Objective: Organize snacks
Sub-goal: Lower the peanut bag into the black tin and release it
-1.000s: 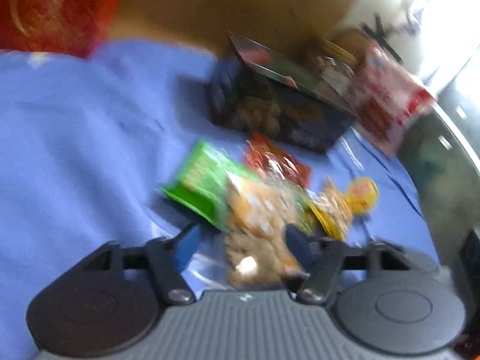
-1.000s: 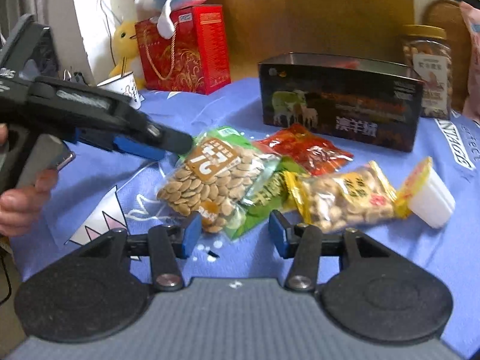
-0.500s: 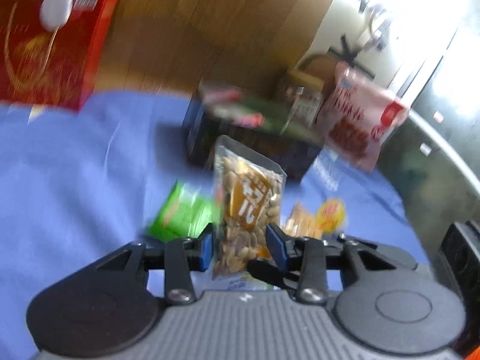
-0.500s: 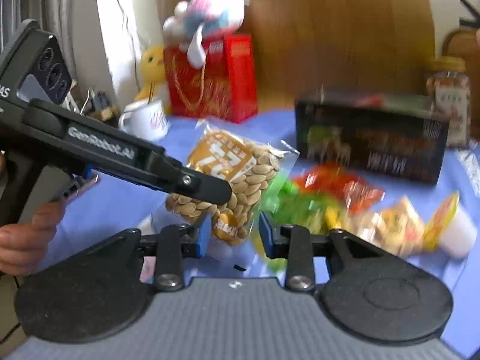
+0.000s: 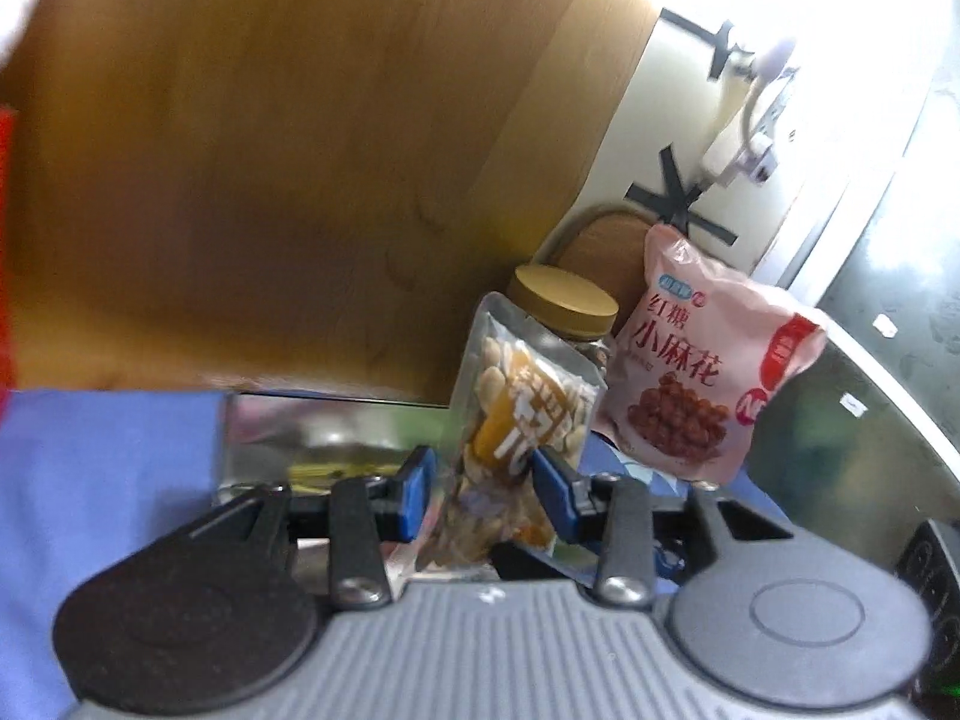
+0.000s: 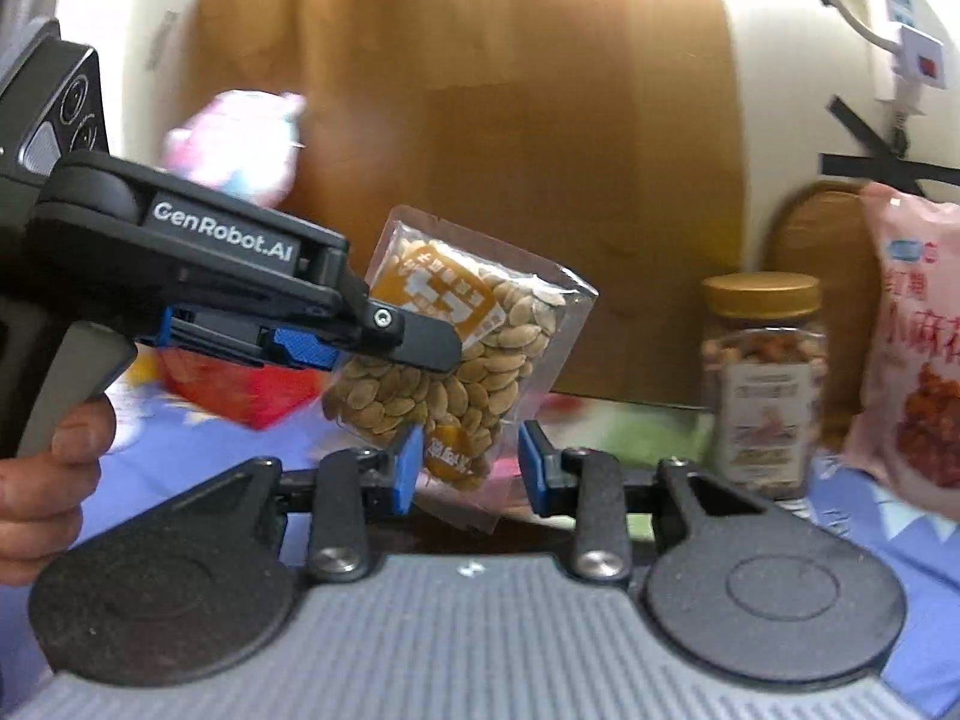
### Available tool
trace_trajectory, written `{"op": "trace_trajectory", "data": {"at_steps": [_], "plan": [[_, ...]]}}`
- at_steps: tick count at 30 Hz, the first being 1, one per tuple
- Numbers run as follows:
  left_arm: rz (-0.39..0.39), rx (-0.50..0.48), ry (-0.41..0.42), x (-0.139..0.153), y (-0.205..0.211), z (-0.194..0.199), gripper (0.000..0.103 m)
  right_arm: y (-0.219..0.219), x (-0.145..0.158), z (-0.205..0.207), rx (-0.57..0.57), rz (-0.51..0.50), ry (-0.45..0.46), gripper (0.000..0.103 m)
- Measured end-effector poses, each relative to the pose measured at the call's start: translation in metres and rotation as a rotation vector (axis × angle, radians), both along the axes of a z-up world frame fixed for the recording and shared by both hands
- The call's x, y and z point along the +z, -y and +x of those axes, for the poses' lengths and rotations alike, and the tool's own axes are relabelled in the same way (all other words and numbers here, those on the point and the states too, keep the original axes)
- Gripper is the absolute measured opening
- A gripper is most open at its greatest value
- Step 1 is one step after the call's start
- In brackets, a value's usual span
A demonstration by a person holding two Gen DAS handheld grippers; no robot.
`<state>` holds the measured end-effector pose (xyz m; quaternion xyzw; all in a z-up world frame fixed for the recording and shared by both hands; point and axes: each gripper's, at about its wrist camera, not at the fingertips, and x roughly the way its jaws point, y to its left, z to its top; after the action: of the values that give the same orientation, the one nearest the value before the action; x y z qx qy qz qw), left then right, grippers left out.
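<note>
A clear packet of pale seeds [image 6: 456, 360] with an orange label hangs in the air above the blue tablecloth [image 5: 90, 480]. My left gripper [image 5: 483, 480] is shut on it, blue pads pressing its sides; in the right wrist view the left gripper [image 6: 384, 342] reaches in from the left and clamps the packet's middle. My right gripper [image 6: 471, 468] is shut on the packet's lower end. The packet [image 5: 522, 420] stands upright in front of the dark open tin box [image 5: 336, 438], whose shiny inside shows behind the left fingers.
A gold-lidded jar of nuts [image 6: 762, 372] and a large pink snack bag [image 6: 918, 360] stand at the back right. A red gift bag [image 6: 240, 390] and a plush toy [image 6: 240, 144] sit blurred at the left. A hand [image 6: 54, 480] holds the left gripper.
The left gripper closed on the seed packet and lifted it off the cloth. The right gripper closed on its lower end. Both rose and moved toward the tin box.
</note>
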<state>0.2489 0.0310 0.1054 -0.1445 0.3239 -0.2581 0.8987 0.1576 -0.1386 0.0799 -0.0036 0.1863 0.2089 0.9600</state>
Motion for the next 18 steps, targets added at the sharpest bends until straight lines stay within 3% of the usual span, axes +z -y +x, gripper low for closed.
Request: {"op": "trace_trajectory", "data": {"at_steps": [5,6,12,18], "plan": [[0.075,0.008,-0.108,-0.04,0.028,0.024,0.042,0.025,-0.016,0.018,-0.106,-0.058,-0.013,0.043],[0.08,0.008,-0.099,-0.041,0.027,0.02,0.042,0.031,-0.017,0.017,-0.127,-0.047,-0.015,0.044],[0.067,0.034,0.004,-0.01,-0.003,-0.022,0.048,0.066,-0.01,-0.017,-0.147,0.099,-0.016,0.043],[0.074,0.086,0.006,0.006,-0.031,-0.049,0.048,0.079,-0.015,-0.021,-0.165,0.186,-0.091,0.045]]}}
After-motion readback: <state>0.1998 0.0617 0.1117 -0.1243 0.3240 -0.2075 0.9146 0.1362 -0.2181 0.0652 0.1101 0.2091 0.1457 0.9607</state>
